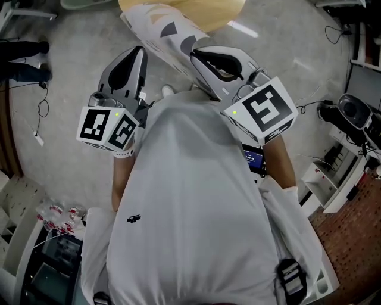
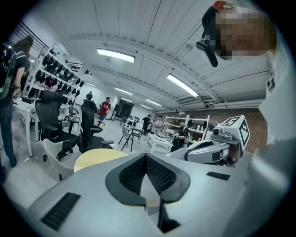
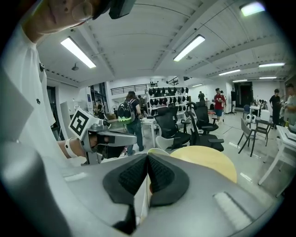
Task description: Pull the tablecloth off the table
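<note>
**Cloth nearly clear of the round yellow worktop (image 1: 214,13).** A person in a white shirt (image 1: 190,202) stands facing the worktop with a tool in each hand, both raised at chest height and aimed at it.

The right tool (image 1: 199,58) has its jaws pressed together on a thin fold of the tablecloth (image 1: 169,37), a pale cloth with grey and tan shapes. From that pinch the cloth runs as a long band away from the person. It slants toward the left hand's side, and its far end lies over the near rim of the worktop. Seen from either tool, most of the yellow top shows bare.

The left tool (image 1: 141,52) is also closed. A pale sliver sits in its seam, but whether that is cloth cannot be told. From above, its tip sits just beside the band rather than plainly on it.

The right hand is thus the one that has the cloth. The band's long axis points at the worktop, so the pull left to make looks to be straight back toward the body, away from the rim.
</note>
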The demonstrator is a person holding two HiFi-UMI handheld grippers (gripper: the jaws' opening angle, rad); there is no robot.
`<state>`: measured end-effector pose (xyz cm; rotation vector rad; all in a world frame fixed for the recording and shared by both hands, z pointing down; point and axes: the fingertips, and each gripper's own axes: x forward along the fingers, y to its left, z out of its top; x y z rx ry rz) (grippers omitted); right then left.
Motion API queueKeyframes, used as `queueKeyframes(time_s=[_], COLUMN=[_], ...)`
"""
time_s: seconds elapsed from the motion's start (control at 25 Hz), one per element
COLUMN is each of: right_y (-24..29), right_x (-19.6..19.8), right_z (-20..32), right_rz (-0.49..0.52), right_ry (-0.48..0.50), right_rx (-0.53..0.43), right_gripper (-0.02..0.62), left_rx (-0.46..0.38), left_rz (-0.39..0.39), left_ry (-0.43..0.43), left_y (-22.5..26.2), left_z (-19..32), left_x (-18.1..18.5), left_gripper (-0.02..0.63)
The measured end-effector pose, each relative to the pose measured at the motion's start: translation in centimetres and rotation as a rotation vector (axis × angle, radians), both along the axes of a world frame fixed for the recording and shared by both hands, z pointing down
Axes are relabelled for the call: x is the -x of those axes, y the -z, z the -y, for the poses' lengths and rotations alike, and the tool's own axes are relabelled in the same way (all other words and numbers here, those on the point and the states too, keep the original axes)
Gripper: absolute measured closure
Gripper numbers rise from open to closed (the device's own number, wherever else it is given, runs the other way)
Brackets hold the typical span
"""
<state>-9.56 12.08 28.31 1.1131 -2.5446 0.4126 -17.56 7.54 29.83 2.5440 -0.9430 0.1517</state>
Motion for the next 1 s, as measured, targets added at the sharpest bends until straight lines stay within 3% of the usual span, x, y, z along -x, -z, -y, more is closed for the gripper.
queueKeyframes(time_s=[0.24, 0.52, 1.0], right_y=[-1.0, 0.3, -0.7], right_x=[-2.3, -4.3, -3.8], right_z=[0.5, -0.7, -1.4], right_rz=[-0.002, -0.011, 0.029], right_ry=[-0.005, 0.008, 0.013], right_rx=[0.014, 0.005, 0.014], right_gripper=[0.581, 0.581, 0.581], left_rx=[0.010, -0.006, 0.001], left_rz=[0.013, 0.014, 0.024], left_ry=[-0.015, -0.003, 0.040], left_y=[-1.3, 0.6, -0.7], left_z=[0.4, -0.8, -2.1], left_x=[-1.7, -3.6, -2.2], left_gripper=[0.600, 0.600, 0.600])
